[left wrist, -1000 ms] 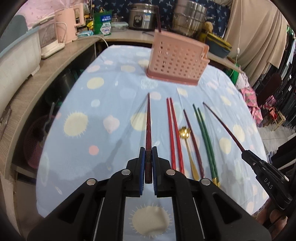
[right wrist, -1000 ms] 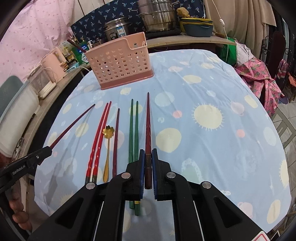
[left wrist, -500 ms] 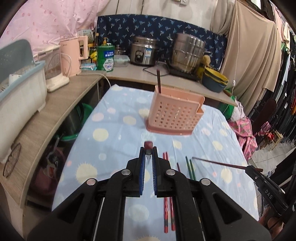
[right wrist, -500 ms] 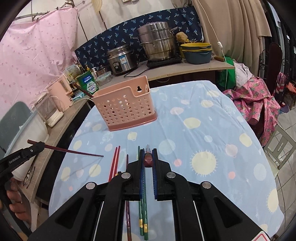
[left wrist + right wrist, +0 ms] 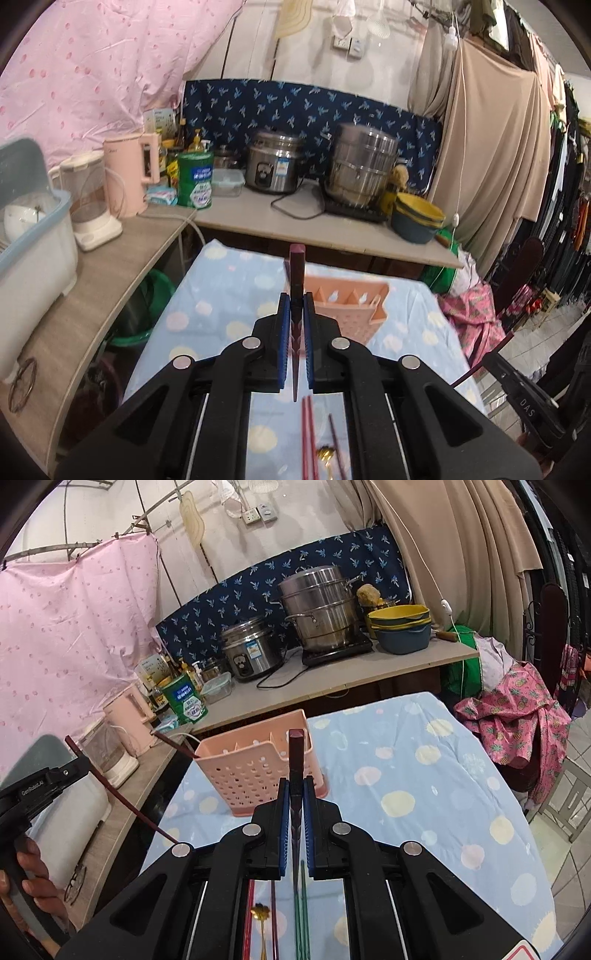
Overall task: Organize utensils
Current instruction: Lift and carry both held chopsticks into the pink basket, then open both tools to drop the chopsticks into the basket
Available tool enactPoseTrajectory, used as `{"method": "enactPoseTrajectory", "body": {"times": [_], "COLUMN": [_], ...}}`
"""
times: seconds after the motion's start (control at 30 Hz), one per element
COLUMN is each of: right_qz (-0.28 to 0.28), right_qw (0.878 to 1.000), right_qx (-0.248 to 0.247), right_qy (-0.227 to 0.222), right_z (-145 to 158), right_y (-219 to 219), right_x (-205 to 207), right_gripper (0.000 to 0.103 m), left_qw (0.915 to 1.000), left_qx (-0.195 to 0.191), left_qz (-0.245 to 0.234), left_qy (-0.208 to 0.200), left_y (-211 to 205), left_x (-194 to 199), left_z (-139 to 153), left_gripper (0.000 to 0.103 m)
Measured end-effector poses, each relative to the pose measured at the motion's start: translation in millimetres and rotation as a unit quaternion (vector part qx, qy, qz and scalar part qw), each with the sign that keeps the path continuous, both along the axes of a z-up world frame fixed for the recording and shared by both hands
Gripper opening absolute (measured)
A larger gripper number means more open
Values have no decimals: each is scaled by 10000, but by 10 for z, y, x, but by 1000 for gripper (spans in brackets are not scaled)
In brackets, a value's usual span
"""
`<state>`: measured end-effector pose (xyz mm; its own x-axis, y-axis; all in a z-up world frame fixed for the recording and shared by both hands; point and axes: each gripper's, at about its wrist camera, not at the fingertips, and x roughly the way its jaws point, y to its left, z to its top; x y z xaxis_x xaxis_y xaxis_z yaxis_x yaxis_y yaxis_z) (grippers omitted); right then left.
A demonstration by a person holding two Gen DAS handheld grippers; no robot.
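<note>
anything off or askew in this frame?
Nothing spilled or damaged. One oddity: the dark chopstick already in the pink basket leans out over its left rim instead of standing up. Left gripper and right gripper each clamp a dark red chopstick upright. Red chopsticks lie tidy on the tablecloth.

Blue dotted table [image 5: 424, 786]: pink basket [image 5: 255, 775] centre frame; red chopsticks [image 5: 306, 435], gold spoon [image 5: 261, 914], green chopsticks [image 5: 303, 912] bottom centre.
</note>
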<state>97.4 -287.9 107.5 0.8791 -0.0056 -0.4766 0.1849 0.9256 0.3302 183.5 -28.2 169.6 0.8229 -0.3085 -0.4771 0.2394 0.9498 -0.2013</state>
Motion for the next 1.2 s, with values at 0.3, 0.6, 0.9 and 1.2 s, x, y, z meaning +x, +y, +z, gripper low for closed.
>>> {"method": "enactPoseTrajectory", "body": {"times": [0.3, 0.6, 0.9, 1.2], "right_qz": [-153, -196, -113, -57], "right_qw": [9957, 9890, 9968, 9991], "right_qx": [182, 364, 243, 267], "right_qy": [-896, -1419, -754, -310], "right_z": [515, 758, 322, 0], "right_y": [-121, -123, -25, 5], "right_x": [428, 900, 1348, 1467], "right_gripper": [7, 7, 7, 7], "left_qw": [9979, 9955, 9991, 9997], "left_qx": [-372, -442, -263, -229], "left_qz": [-29, 75, 100, 104], "left_qy": [-535, -830, -325, -44], "left_y": [-123, -211, -263, -257], "left_x": [387, 752, 1030, 1129], "left_z": [498, 652, 202, -2], "left_gripper": [7, 7, 7, 7]}}
